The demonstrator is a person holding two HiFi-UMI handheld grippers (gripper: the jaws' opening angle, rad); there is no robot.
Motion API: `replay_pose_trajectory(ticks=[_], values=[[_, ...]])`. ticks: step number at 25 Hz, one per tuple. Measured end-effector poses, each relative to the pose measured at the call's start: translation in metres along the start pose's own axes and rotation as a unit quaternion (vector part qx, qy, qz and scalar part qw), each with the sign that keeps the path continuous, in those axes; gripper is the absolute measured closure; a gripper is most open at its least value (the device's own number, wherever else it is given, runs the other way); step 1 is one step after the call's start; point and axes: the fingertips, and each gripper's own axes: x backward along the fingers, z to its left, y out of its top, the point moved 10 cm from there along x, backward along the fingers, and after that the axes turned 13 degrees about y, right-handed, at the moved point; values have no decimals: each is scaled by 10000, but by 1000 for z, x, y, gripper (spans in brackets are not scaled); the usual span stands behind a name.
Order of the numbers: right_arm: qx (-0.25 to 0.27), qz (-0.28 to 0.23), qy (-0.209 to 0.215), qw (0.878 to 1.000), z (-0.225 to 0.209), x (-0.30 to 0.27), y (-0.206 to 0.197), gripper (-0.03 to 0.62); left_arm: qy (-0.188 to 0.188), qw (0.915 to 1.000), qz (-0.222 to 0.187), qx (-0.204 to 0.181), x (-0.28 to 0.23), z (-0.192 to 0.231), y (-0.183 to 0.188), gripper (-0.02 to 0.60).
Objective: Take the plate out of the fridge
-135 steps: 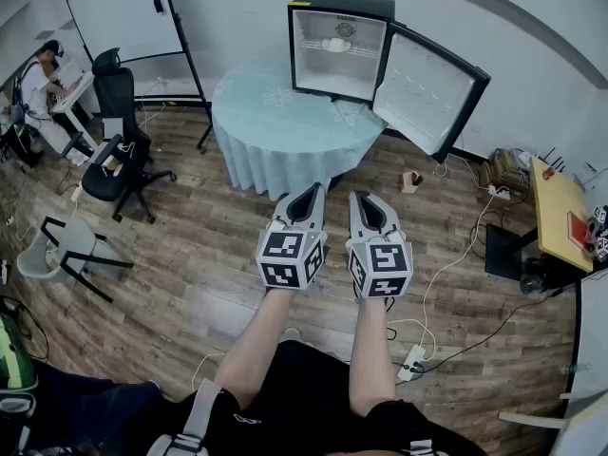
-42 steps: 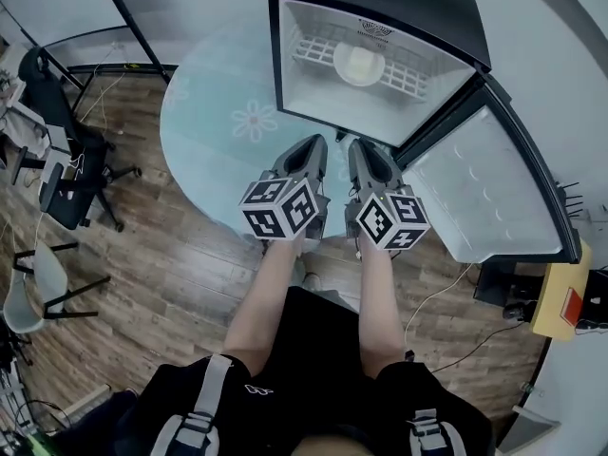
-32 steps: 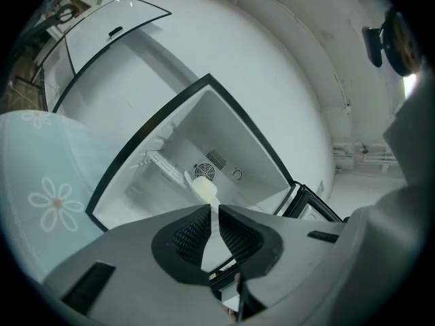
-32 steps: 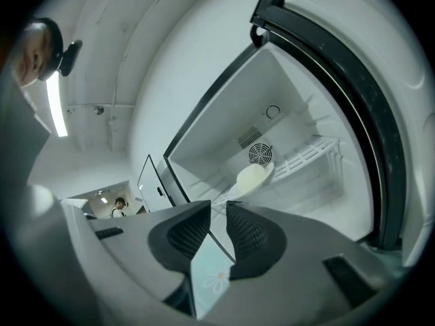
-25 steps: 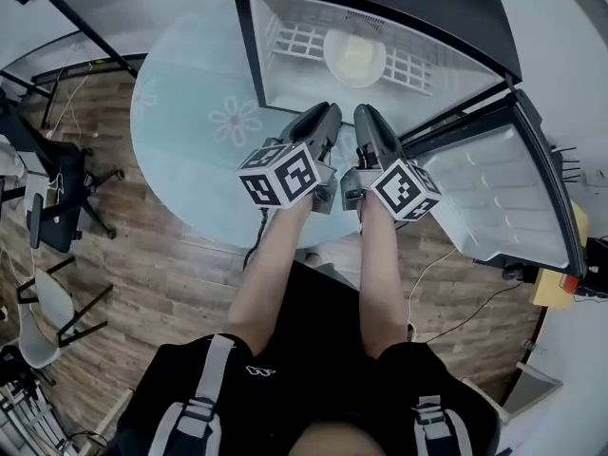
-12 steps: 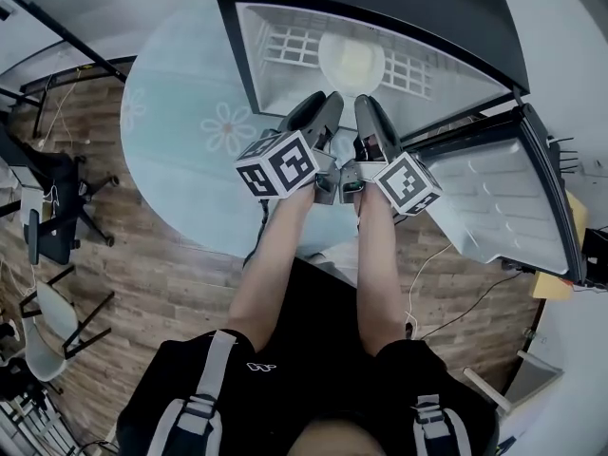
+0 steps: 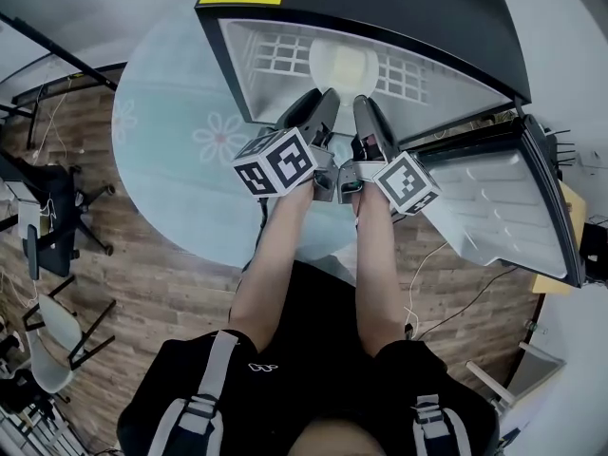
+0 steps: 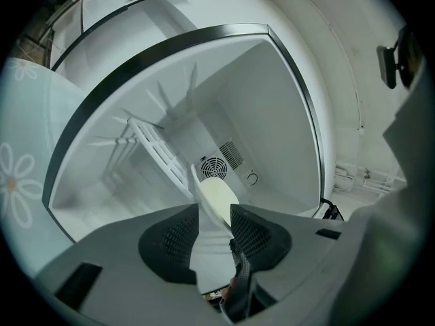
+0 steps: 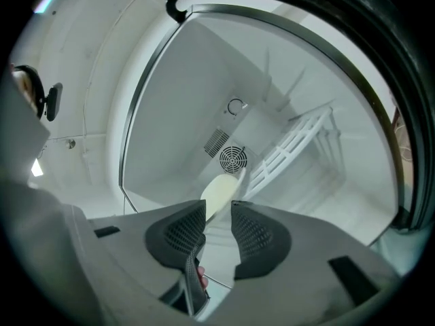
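Observation:
A pale round plate (image 7: 344,65) lies on the white wire shelf (image 7: 275,55) inside the open black fridge (image 7: 399,8), which stands on a round table (image 7: 180,160). My left gripper (image 7: 323,103) and right gripper (image 7: 363,108) are side by side at the fridge mouth, pointing at the plate and a short way from it. In the left gripper view the plate (image 8: 216,192) shows through the gap of the open left gripper (image 8: 214,210). The right gripper view has the plate (image 9: 219,190) just beyond the open right gripper (image 9: 217,209). Nothing sits between either pair of pads.
The fridge door (image 7: 494,207) swings wide open to the right. A flower-patterned pale cloth covers the table. Chairs (image 7: 47,207) stand on the wooden floor at the left, and cables (image 7: 446,283) trail at the right. A round fan vent (image 8: 213,166) marks the fridge's back wall.
Both grippers have moved forward from over the table up to the fridge opening. The fridge and the plate now sit nearer in the head view.

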Motion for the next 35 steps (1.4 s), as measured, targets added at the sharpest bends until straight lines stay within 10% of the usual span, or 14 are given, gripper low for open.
replay_pose_trajectory(ticks=[35], values=[[-215,134,441,9987,19,-3,-1,488,41,9994,-39,-341,19,-17,11,457]])
